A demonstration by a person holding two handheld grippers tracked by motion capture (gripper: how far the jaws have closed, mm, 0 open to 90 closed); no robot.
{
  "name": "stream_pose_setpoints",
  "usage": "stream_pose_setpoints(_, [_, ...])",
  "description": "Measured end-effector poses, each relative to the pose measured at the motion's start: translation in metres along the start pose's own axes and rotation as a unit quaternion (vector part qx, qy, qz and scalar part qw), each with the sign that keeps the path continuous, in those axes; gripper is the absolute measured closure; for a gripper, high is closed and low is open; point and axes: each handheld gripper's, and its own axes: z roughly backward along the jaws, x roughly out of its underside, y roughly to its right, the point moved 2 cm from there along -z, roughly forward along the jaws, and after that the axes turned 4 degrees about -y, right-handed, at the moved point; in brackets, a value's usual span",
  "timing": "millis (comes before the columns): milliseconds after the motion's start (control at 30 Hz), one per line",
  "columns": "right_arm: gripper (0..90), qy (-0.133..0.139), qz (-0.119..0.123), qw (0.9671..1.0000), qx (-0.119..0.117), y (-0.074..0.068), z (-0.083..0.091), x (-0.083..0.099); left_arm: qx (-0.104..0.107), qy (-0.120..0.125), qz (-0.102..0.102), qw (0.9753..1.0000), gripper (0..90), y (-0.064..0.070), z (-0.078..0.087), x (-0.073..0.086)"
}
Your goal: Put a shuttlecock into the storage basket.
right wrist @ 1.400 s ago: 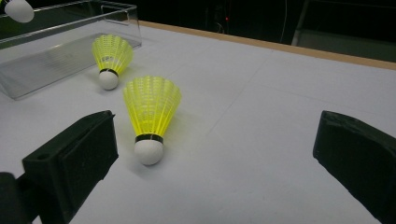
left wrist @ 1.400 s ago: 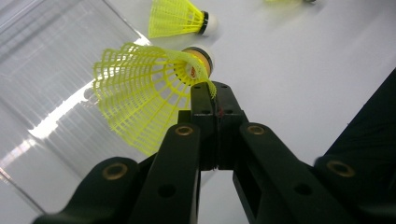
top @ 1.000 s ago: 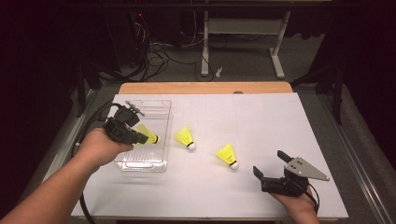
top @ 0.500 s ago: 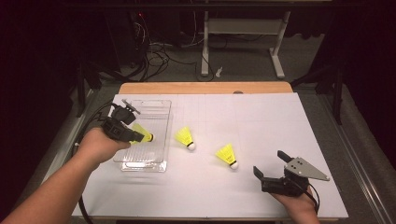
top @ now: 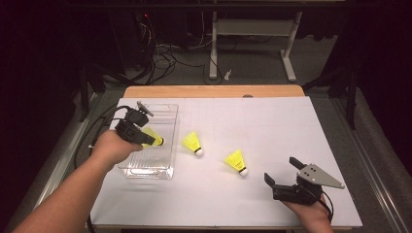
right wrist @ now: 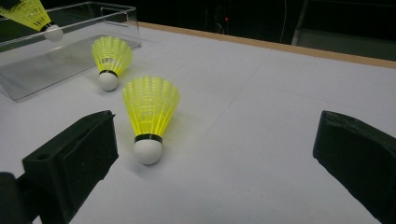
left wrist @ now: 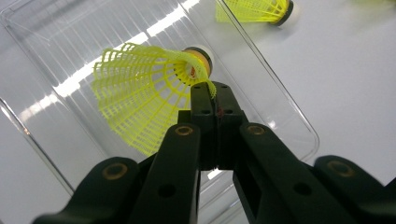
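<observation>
Left tongs pinch a yellow shuttlecock by its skirt above the clear box. Right tongs gape wide, well right of the box, near another shuttlecock.

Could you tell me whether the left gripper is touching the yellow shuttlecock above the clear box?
Touching. The left gripper view shows the left gripper with its jaws closed on the skirt edge of the shuttlecock, over the clear box.

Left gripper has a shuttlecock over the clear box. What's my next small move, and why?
Probably lower a little and open the left gripper: its jaws pinch the shuttlecock by the skirt, right above the box floor, so it should drop inside.
</observation>
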Motion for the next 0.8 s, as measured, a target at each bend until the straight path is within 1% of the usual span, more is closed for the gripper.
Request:
stream_pose_setpoints(33, [0.6,0.001,-0.003,1.0000,0.000,0.001,0.001,0.000,0.000,-0.005,0.001,1.0000,89.7,-0.001,-0.003,-0.003])
stream_pose_setpoints(333, [0.7,-0.001,-0.002,1.0000,-0.002,0.001,-0.001,0.000,-0.005,-0.010,0.002,0.9999,89.7,-0.002,-0.007,-0.010])
stream_pose_setpoints(367, [0.7,-0.001,-0.003,1.0000,-0.002,0.001,-0.001,0.000,-0.007,-0.009,0.004,0.9999,89.7,-0.002,-0.008,-0.011])
stream_pose_setpoints(533, [0.7,-0.001,-0.003,1.0000,-0.002,0.001,-0.001,0.000,-0.012,-0.009,0.003,0.9999,89.7,-0.004,-0.009,-0.015])
stream_pose_setpoints(567, [0.7,-0.001,-0.002,1.0000,-0.002,0.001,-0.001,0.000,-0.015,-0.010,0.006,0.9998,89.6,-0.004,-0.012,-0.016])
stream_pose_setpoints(800, [0.7,-0.001,-0.003,1.0000,-0.002,0.001,0.000,0.000,-0.017,-0.009,0.007,0.9998,89.6,-0.003,-0.019,-0.021])
